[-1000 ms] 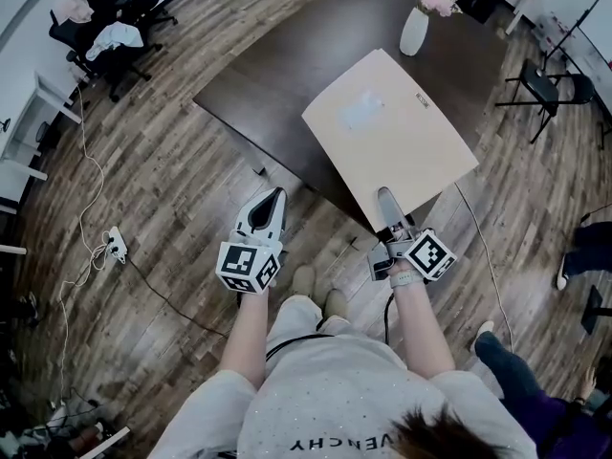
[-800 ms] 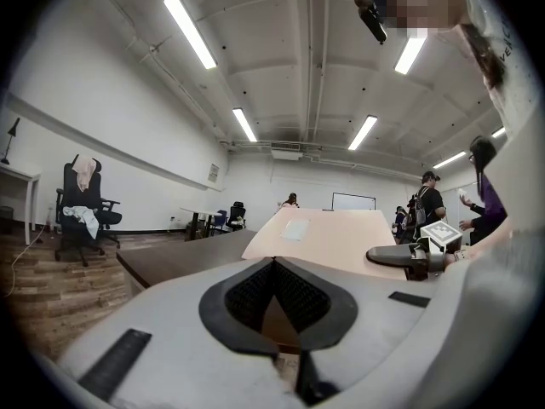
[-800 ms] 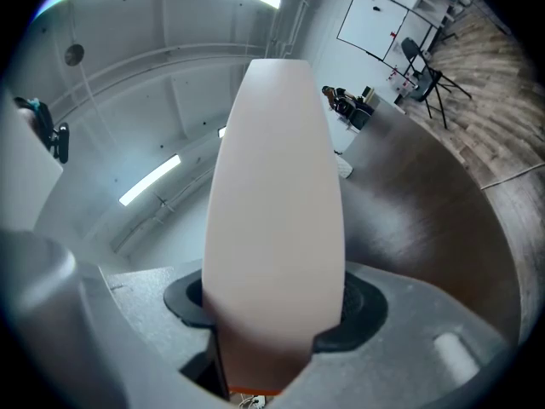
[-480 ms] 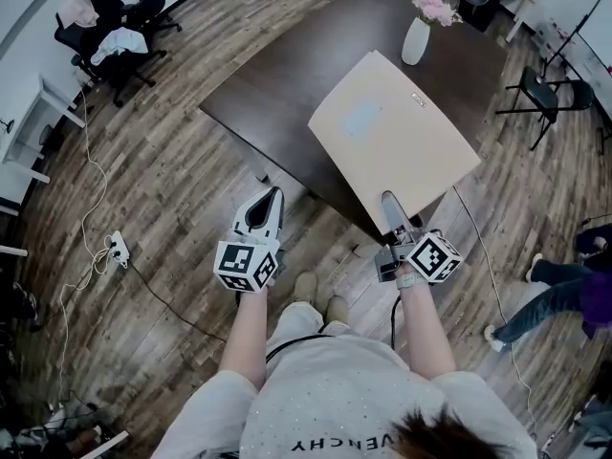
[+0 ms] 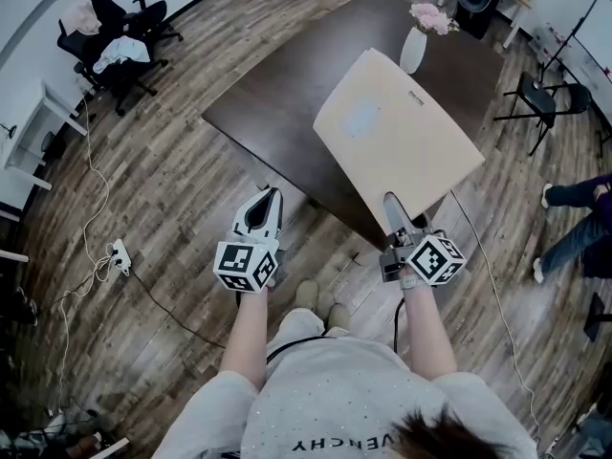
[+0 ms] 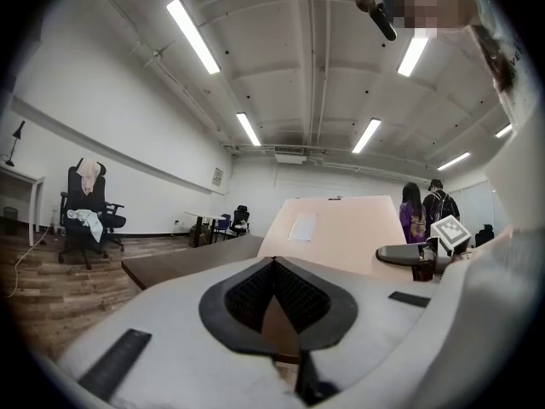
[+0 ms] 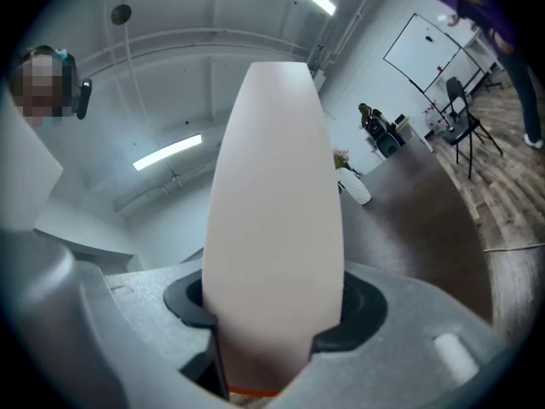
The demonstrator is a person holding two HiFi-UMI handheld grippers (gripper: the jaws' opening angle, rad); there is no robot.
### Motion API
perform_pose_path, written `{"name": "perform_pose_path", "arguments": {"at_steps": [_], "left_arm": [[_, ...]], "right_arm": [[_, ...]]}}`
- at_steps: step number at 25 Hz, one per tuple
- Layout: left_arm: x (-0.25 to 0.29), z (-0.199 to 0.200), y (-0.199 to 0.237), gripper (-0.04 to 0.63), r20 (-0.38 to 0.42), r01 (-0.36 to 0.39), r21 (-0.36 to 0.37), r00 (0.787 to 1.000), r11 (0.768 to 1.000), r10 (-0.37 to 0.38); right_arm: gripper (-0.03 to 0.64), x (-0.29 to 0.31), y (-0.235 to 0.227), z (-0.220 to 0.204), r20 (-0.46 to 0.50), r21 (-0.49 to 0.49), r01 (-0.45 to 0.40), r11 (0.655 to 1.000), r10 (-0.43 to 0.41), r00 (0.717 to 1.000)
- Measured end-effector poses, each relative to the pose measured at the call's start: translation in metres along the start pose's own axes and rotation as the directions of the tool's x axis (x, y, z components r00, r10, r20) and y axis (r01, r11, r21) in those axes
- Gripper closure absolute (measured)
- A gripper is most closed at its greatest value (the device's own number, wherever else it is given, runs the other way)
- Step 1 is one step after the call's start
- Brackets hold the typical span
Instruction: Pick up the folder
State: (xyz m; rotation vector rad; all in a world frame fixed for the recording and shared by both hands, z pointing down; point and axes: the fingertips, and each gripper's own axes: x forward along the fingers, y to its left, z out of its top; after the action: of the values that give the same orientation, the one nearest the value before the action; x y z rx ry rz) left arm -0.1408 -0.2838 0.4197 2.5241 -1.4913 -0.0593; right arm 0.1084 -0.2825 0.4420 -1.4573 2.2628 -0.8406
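Above the table's near end, folder: one, beige, with a pale rectangular patch on its top face; held tilted over the tabletop by its near edge.
Right gripper: jaws pinching the folder's near edge, the sheet filling the gap between them.
Left gripper: jaws pressed together with nothing in them, off to the folder's left, over the floor.
Table: one, dark brown, under the folder.
Vase: one, white, holding pink flowers; upright on the table, just beside the folder's far corner.
Folding chair: one, black, right of the table.
Office chairs: black, draped with cloths, well apart at far left; number unclear.
Power strip: one, on the floor at left.
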Motion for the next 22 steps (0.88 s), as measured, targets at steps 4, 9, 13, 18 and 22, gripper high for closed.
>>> {"name": "perform_pose_path", "arguments": {"at_steps": [4, 9, 13, 18, 22], "left_arm": [[0.001, 0.008, -0.002, 0.597, 0.020, 0.005, -0.008, 1.000, 1.000, -0.004], [0.003, 0.018, -0.004, 0.597, 0.031, 0.008, 0.001, 0.999, 1.000, -0.008], [0.002, 0.024, -0.005, 0.597, 0.035, 0.007, 0.005, 0.999, 1.000, -0.007], [0.003, 0.023, -0.006, 0.597, 0.034, 0.009, 0.009, 0.999, 1.000, -0.009], [0.006, 0.028, -0.009, 0.597, 0.037, 0.009, 0.013, 0.999, 1.000, -0.009]], "right_arm": [[0.351, 0.000, 0.004, 0.007, 0.009, -0.042, 0.001, 0.999, -0.001, 1.000], [0.350, -0.001, 0.009, 0.014, 0.010, -0.090, 0.000, 0.996, 0.001, 1.000], [0.350, -0.003, 0.014, 0.020, 0.018, -0.115, 0.001, 0.993, 0.001, 1.000], [0.350, -0.006, 0.016, 0.024, 0.036, -0.141, 0.003, 0.990, 0.002, 0.999], [0.350, -0.008, 0.016, 0.032, 0.045, -0.173, 0.013, 0.985, -0.005, 0.999]]}}
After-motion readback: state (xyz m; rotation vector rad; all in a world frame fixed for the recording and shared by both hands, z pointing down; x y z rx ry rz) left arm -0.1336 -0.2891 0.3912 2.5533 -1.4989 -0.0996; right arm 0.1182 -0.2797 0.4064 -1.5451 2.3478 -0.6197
